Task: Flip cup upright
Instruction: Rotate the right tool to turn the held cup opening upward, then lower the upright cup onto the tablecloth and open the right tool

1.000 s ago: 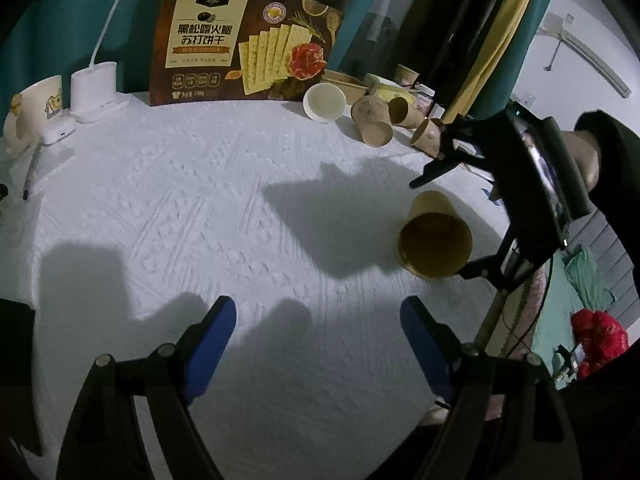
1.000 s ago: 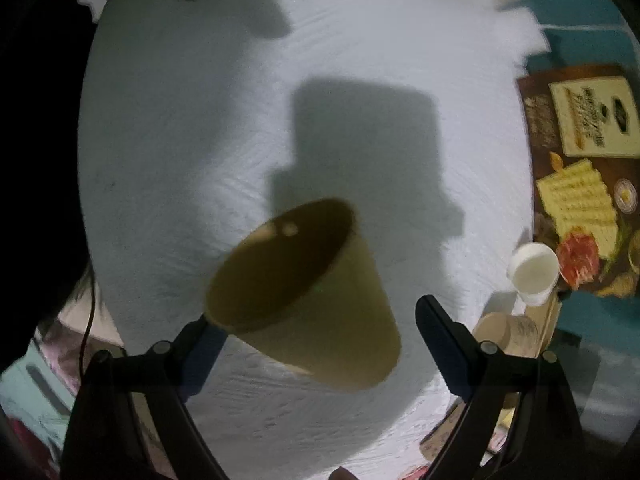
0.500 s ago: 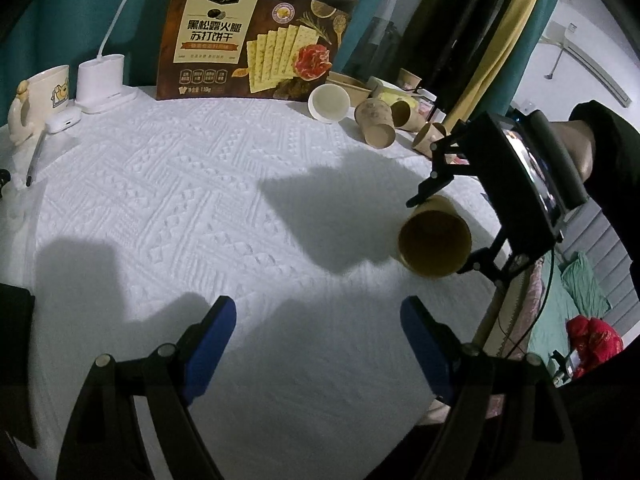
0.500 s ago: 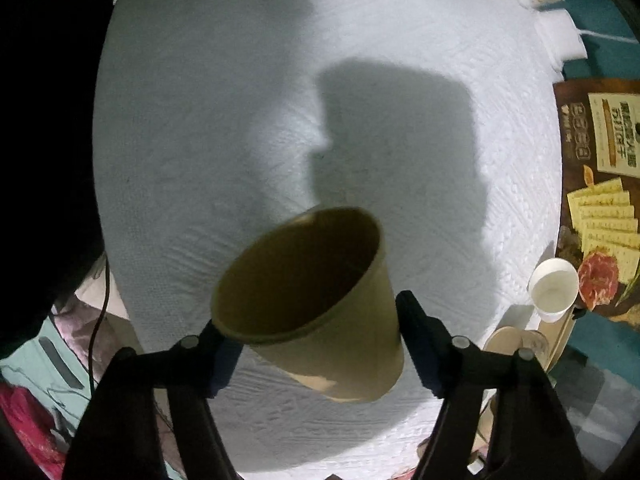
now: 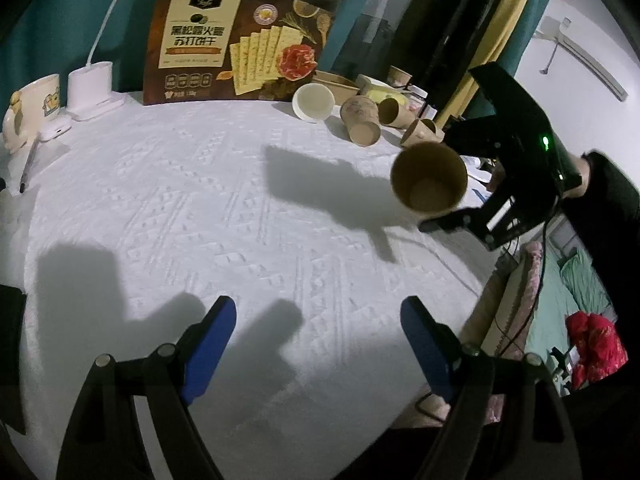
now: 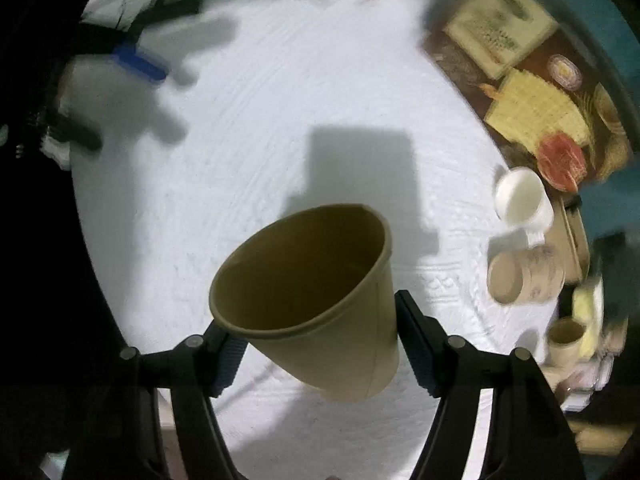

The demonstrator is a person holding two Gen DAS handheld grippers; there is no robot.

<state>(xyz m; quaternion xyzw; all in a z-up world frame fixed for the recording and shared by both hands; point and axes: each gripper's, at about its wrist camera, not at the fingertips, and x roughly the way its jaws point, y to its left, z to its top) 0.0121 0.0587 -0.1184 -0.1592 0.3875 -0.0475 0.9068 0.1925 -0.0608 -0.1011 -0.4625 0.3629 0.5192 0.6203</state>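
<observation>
Two grippers are in view, and only one is engaged. The right gripper [image 6: 316, 336] has its fingers closed against the sides of the brown paper cup [image 6: 316, 292], one pad on each flank of the cup wall, below the rim. Seen from the left wrist, that cup [image 5: 430, 180] is clear of the white tablecloth [image 5: 240, 220], carried in the air above the table's right-hand part, with its shadow cast on the cloth below. Its mouth faces sideways and somewhat upward, so the axis is tilted, not upright. The left gripper [image 5: 316, 340] hangs over the near part of the table with its blue-padded fingers spread wide and nothing between them; it plays no part in the hold.

Assessment: the step in hand is the turn itself. Pick-up appears complete and the rotation looks partly done; setting down is not yet done.

Next move, as judged: roll the right wrist until the rim is level and the base points down, lower the base flat onto bare cloth, then part the fingers. Thin paper walls will likely deform under excess squeeze, and a base set down at an angle may tip.

Other paper cups [image 5: 360, 126] lie on their sides near the cracker box [image 5: 244, 44] at the far edge, well apart from the held cup.
</observation>
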